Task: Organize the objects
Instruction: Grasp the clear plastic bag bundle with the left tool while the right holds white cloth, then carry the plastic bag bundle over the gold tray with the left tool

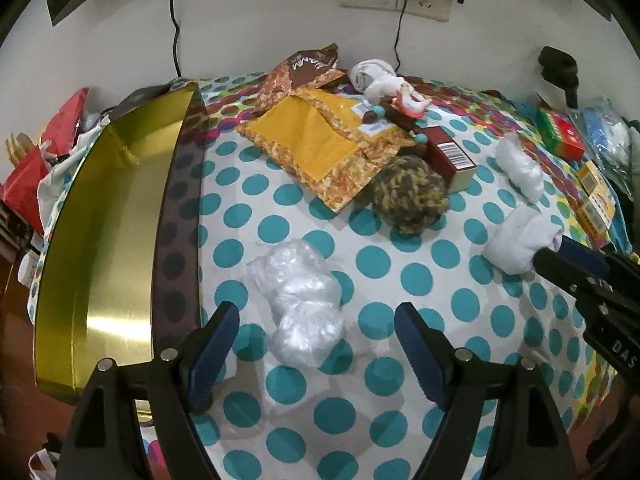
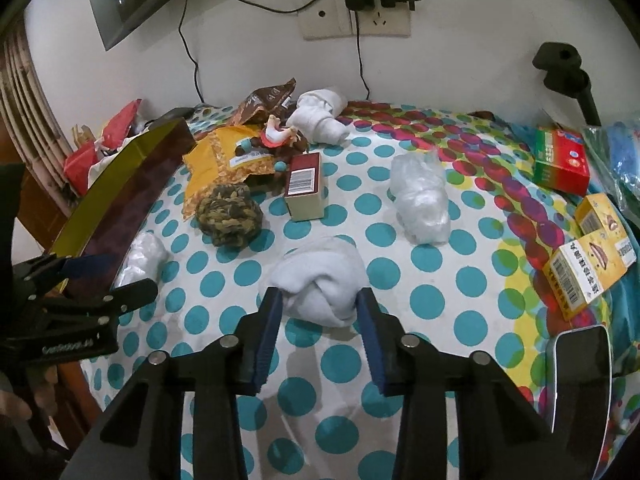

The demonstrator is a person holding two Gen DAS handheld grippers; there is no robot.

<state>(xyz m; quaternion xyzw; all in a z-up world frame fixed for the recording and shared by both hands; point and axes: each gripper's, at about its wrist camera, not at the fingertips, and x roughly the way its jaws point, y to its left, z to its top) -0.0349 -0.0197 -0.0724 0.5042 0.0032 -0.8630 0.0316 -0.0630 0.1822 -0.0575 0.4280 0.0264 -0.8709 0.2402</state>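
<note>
A rolled white sock bundle (image 2: 318, 282) lies on the dotted cloth between the fingers of my right gripper (image 2: 318, 304), whose jaws touch its sides; it also shows in the left wrist view (image 1: 520, 240). My left gripper (image 1: 316, 324) is open around a crumpled clear plastic bag (image 1: 300, 304), not gripping it. A gold-lined box (image 1: 104, 232) stands open at the left. A second plastic bag (image 2: 420, 200), a yarn ball (image 2: 228, 216), a brown carton (image 2: 305, 192) and an orange envelope (image 1: 304, 140) lie farther back.
Another white sock roll (image 2: 320, 116) and a small figure (image 2: 276, 134) lie near the wall. Red-green and yellow boxes (image 2: 562, 160) sit at the right, with a phone (image 2: 580, 364) at the right edge. Red bags (image 1: 36, 168) are piled behind the gold box.
</note>
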